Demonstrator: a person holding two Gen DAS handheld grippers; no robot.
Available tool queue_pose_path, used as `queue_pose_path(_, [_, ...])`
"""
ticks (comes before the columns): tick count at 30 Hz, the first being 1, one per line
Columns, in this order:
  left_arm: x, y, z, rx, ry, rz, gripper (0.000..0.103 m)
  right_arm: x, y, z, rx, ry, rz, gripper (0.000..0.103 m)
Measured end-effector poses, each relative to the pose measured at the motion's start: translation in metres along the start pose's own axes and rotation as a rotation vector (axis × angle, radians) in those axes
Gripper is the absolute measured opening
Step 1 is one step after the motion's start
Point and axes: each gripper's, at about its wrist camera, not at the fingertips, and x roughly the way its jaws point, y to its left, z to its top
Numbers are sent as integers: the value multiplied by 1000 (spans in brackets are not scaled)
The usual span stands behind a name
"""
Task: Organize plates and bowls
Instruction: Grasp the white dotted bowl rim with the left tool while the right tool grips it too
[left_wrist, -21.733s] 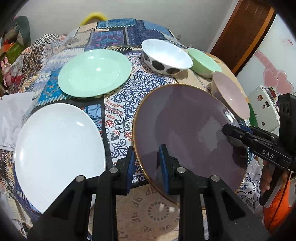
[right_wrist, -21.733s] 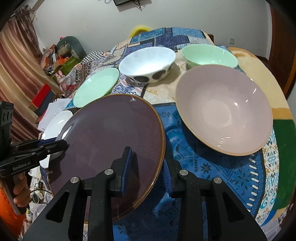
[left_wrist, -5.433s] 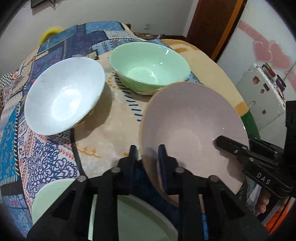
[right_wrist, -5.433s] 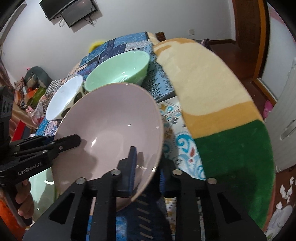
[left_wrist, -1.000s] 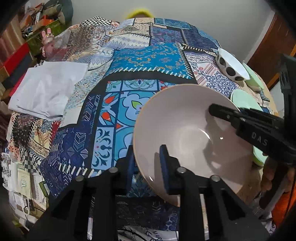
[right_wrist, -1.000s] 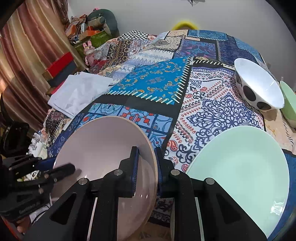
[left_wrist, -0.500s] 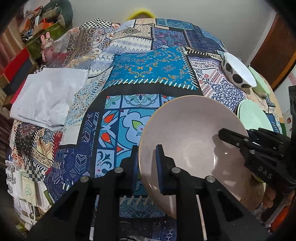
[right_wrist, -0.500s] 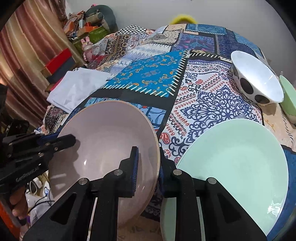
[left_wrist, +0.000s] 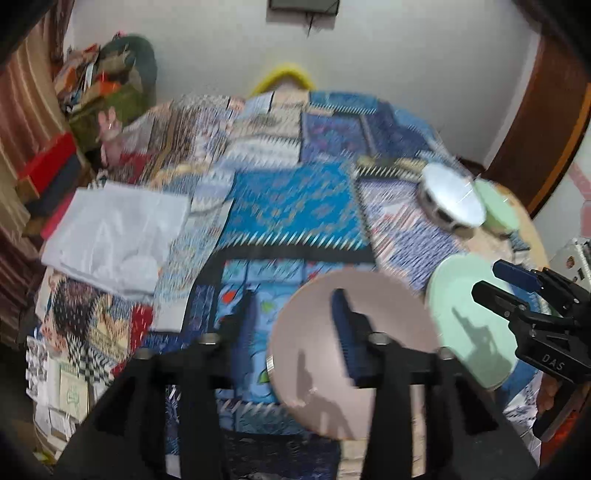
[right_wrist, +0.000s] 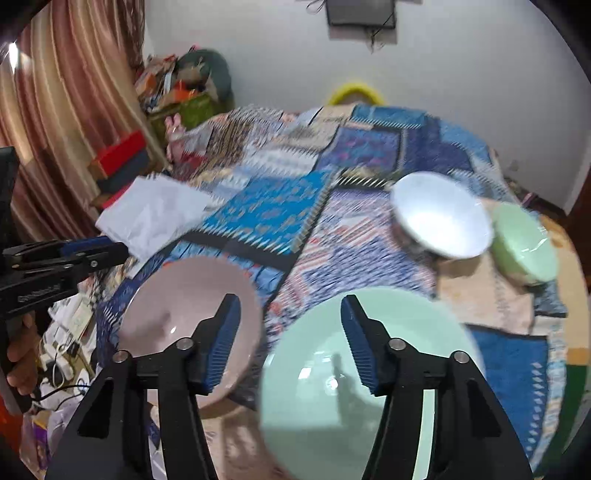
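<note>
The pink bowl (right_wrist: 184, 317) sat on the quilt (right_wrist: 280, 210) just beside the green plate (right_wrist: 332, 376), freed so it could rest alone. My left gripper (left_wrist: 291, 328) and right gripper (right_wrist: 290, 332) were opening, nothing pinched between them.

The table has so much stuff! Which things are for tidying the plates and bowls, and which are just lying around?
For the job: pink bowl, green plate, white spotted bowl, green bowl.

Just lying about: white cloth, red box, pile of clutter in the corner, patchwork tablecloth.
</note>
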Motion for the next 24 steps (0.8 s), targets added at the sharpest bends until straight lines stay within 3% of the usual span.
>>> queue_pose_path(4, [-19, -29, 21, 39, -76, -37, 67, -23, -30, 7, 41, -53, -40, 59])
queue_pose_path(8, [-23, -57, 42, 72, -125, -56, 94, -35, -62, 11, 84, -84, -96, 66])
queue_pose_path(13, [-8, -95, 65, 151, -150, -46, 96, -34, -107, 11, 159, -82, -163, 68])
queue_pose_path(20, [46, -129, 93, 180, -82, -92, 96, 3, -159, 13, 281, -25, -188, 68])
queue_pose_path(24, [89, -140, 108, 168, -29, -81, 96, 32, -178, 13, 338, 27, -158, 56])
